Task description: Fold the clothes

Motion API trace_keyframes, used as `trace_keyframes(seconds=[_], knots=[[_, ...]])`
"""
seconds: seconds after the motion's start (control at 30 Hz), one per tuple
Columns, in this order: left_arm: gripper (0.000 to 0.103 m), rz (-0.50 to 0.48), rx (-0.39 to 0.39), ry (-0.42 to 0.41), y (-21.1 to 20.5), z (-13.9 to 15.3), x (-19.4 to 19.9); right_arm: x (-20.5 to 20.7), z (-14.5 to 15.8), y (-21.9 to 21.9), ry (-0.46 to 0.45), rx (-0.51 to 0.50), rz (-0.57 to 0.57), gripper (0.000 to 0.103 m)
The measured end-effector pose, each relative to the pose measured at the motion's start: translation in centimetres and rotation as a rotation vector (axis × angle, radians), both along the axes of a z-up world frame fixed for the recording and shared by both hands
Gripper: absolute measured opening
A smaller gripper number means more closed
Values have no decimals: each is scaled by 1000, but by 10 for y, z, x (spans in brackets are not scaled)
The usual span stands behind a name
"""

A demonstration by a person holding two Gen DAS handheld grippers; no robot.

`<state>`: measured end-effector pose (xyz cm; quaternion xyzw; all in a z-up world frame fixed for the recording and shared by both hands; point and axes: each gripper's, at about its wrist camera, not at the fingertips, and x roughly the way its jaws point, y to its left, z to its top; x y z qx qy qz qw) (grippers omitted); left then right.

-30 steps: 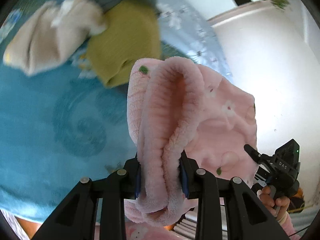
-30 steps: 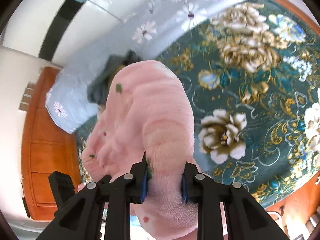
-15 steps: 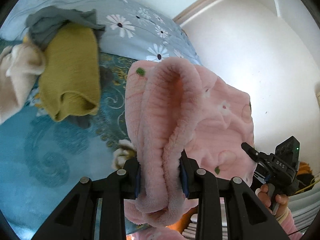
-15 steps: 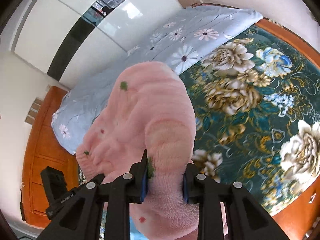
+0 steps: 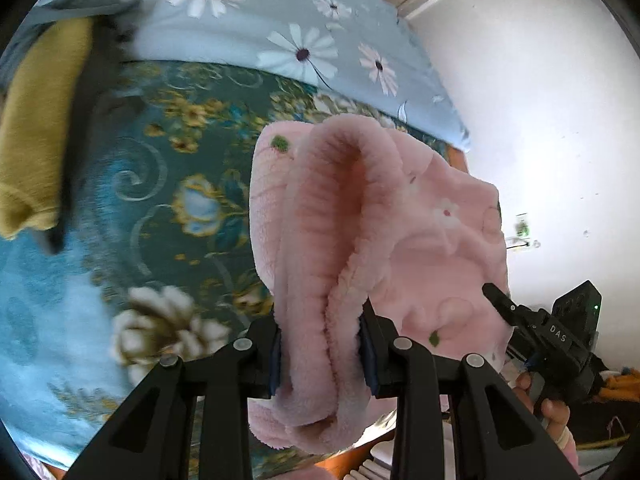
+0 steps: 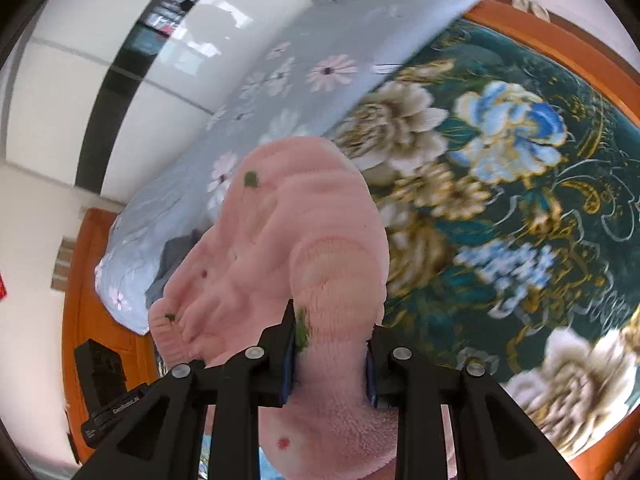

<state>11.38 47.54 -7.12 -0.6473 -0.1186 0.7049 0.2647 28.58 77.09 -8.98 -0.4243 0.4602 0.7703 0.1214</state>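
Gripping bunched pink fleece garment (image 5: 380, 216), left claw (image 5: 320, 344) and right claw (image 6: 330, 354) each clamped on a fold; garment held above floral bedspread (image 6: 520, 200); yellow garment (image 5: 36, 120) at 9 o'clock, blurred

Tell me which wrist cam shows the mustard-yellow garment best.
Left wrist view: the mustard-yellow garment lies blurred at the left edge on the floral bedspread. In the right wrist view the pink fleece garment fills the centre; no yellow shows.

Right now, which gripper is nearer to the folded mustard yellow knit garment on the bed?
Left. The left gripper has the yellow garment ahead on its left; the right gripper sits farther right, beyond the pink fleece.
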Motion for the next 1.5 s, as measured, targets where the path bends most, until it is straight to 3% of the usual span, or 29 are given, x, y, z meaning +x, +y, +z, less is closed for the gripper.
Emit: trace_keyframes(seconds=[0.3,0.53,0.77,0.97,1.07,1.13,1.2,1.27,1.37,1.5], knots=[[33,-107,-100,-40,134,-46,-45,-7,-55,122,-78,-27,-62,29],[33,-158,-132,-52,204,-80,-95,-35,-84,191,-102,-18,-89,29],[33,-188,-124,-60,249,-105,-123,-56,-109,237,-137,20,-92,29],[34,-212,-204,-100,260,-135,-133,-62,-136,247,-197,31,-66,30],[36,-204,-225,-126,255,-142,-134,-63,-143,242,-220,39,-34,36],[38,-183,-205,-128,246,-136,-137,-58,-137,242,-200,33,-36,46],[39,-154,-196,-68,236,-115,-140,-49,-124,244,-186,67,-51,52],[39,-146,-191,20,233,-92,-143,-41,-103,241,-183,166,-53,52],[39,-287,-141,132,267,-67,-141,-44,-79,227,-162,256,-8,52],[39,-387,-108,136,303,-77,-136,-54,-75,192,-88,217,108,52]])
